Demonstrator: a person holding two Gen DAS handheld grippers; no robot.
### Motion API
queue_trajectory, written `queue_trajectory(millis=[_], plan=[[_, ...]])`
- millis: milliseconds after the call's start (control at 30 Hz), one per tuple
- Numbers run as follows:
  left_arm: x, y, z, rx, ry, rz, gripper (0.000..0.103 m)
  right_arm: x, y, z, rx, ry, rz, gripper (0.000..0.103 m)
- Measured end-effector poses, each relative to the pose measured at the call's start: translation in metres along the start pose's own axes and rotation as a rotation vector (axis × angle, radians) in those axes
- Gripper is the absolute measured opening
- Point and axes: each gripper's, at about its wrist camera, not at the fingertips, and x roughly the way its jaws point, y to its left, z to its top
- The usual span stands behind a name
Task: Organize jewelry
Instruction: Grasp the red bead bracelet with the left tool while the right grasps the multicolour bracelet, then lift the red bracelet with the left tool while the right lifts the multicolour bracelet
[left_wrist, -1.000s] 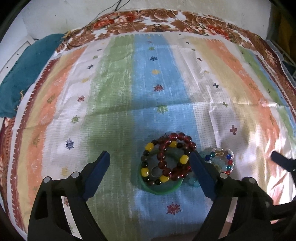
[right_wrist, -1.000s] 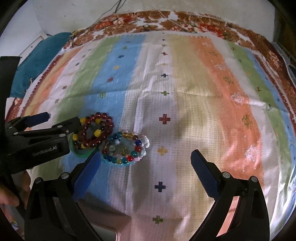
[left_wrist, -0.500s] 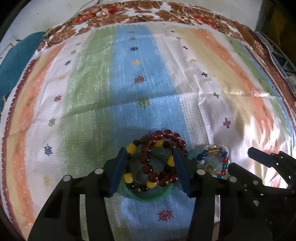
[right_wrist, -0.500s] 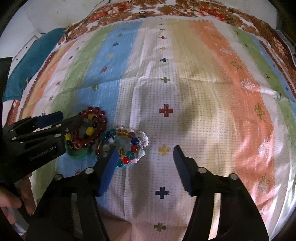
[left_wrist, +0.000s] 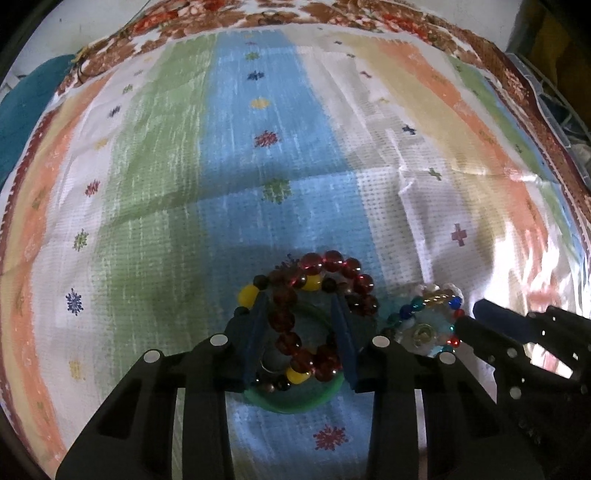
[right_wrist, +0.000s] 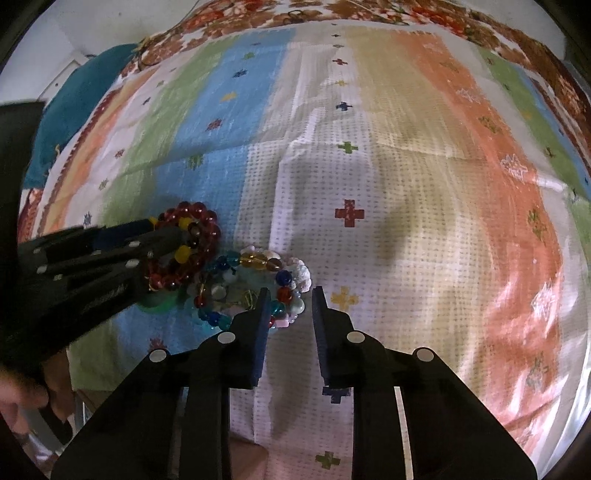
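Note:
A pile of red and yellow bead bracelets (left_wrist: 325, 275) lies on a green bangle (left_wrist: 295, 400) on the striped cloth. My left gripper (left_wrist: 300, 306) is closing around part of this pile, its jaws narrowed with red beads between them. A second pile of mixed coloured bead bracelets (right_wrist: 258, 275) lies just to the right; it also shows in the left wrist view (left_wrist: 424, 321). My right gripper (right_wrist: 290, 301) has its jaws narrowed at the right edge of that pile, with a few beads between them.
The striped cloth (right_wrist: 406, 166) covers the whole surface, with a brown floral border (left_wrist: 369, 18) at the back. A teal cloth (right_wrist: 81, 92) lies off the far left. A hand (right_wrist: 18, 406) holds the left gripper at lower left.
Both grippers moved forward and down onto the piles and their jaws narrowed from wide open to a small gap around beads.

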Motion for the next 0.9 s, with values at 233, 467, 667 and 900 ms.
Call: queue_trajectory(millis=[233, 467, 667, 900], plan=[[0.003, 0.005, -0.002, -0.017, 0.007, 0.042, 0.013, 0.002, -0.002, 0.000, 0.015, 0.010, 0.034, 0.010], [0.002, 0.005, -0.005, -0.007, 0.009, 0.048, 0.013, -0.004, 0.001, 0.000, -0.006, -0.004, 0.005, 0.001], [-0.003, 0.006, -0.007, -0.017, -0.010, 0.050, 0.013, -0.009, -0.005, 0.003, 0.022, -0.012, 0.036, 0.001], [-0.005, 0.008, -0.006, -0.029, -0.016, 0.049, 0.013, -0.010, -0.001, 0.004, 0.019, -0.008, 0.040, 0.001]])
